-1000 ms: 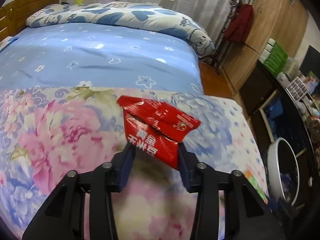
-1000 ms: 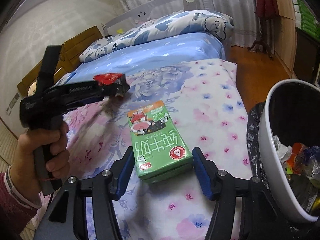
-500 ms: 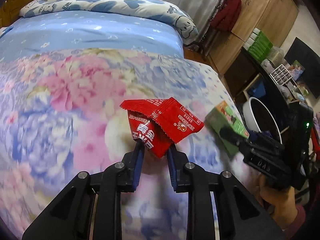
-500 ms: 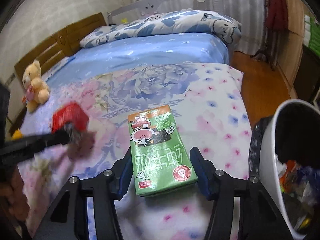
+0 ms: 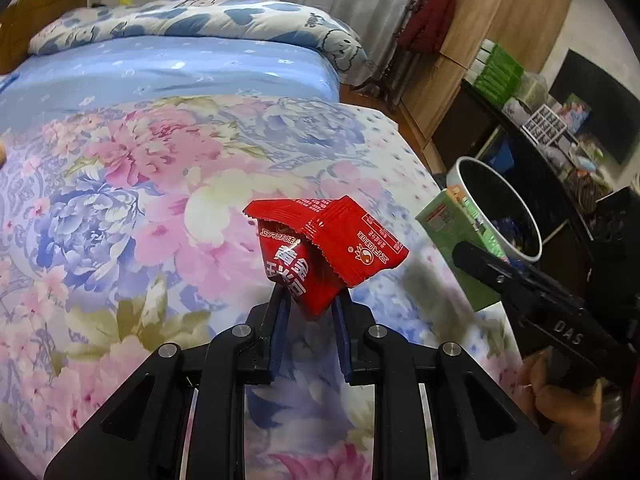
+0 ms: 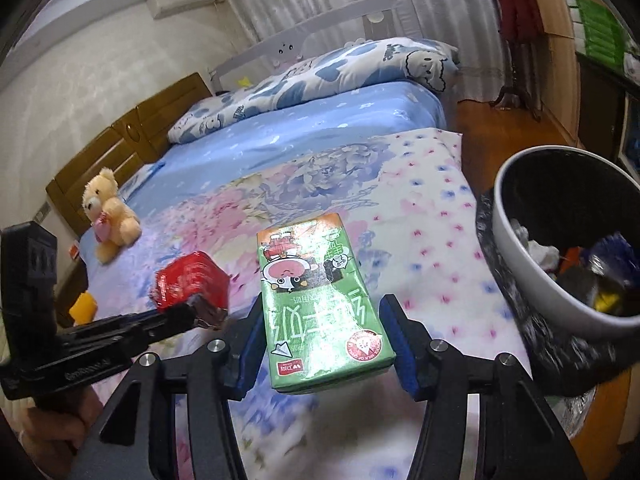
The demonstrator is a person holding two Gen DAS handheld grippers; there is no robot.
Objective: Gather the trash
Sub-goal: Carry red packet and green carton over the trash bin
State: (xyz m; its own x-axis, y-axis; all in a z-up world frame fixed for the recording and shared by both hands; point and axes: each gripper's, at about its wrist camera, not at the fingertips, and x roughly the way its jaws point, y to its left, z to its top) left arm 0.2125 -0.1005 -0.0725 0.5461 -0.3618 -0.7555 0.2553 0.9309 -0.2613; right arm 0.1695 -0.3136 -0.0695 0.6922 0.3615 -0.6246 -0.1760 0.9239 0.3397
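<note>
A crumpled red snack wrapper (image 5: 328,248) is pinched between the blue pads of my left gripper (image 5: 310,304), which is shut on it above the floral blanket (image 5: 140,200). In the right wrist view the same wrapper (image 6: 192,280) and left gripper (image 6: 200,312) hang at the lower left. A green milk carton (image 6: 316,304) is clamped lengthwise in my right gripper (image 6: 323,316), a little above the blanket. From the left wrist view the carton (image 5: 456,236) shows at the right, beside the white-rimmed trash bin (image 5: 460,172). The bin (image 6: 520,232) stands right of the bed with trash inside.
A teddy bear (image 6: 108,208) and a small yellow object (image 6: 84,308) lie at the bed's left side. A folded blue-and-white quilt (image 6: 320,72) lies at the far end. A coat stand with a red coat (image 5: 424,16), wooden wardrobes and cluttered shelves line the right wall.
My left gripper has carried the red wrapper across the bed toward the carton and the bin. My right gripper has shut on the green carton and raised it slightly.
</note>
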